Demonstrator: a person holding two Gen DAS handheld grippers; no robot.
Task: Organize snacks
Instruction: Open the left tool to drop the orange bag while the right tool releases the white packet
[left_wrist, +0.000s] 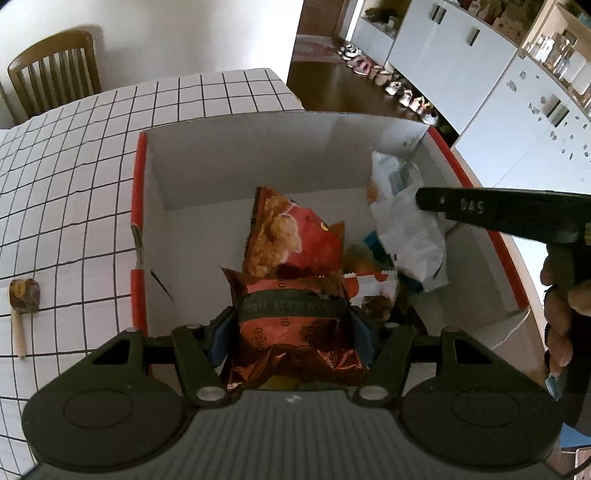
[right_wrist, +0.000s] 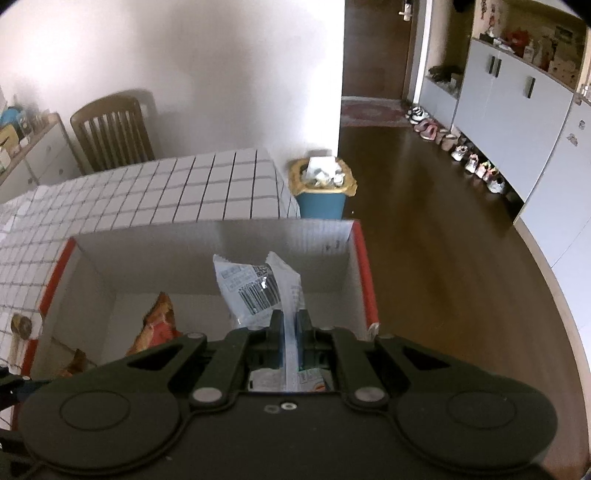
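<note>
Left gripper jaws clamped on one Oreo packet; right gripper jaws clamped on one white packet; one box.

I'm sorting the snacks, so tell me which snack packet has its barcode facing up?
The white plastic packet pinched in the right gripper, held over the red-edged cardboard box. The shiny copper Oreo pack and red popcorn bag show no barcode.
</note>
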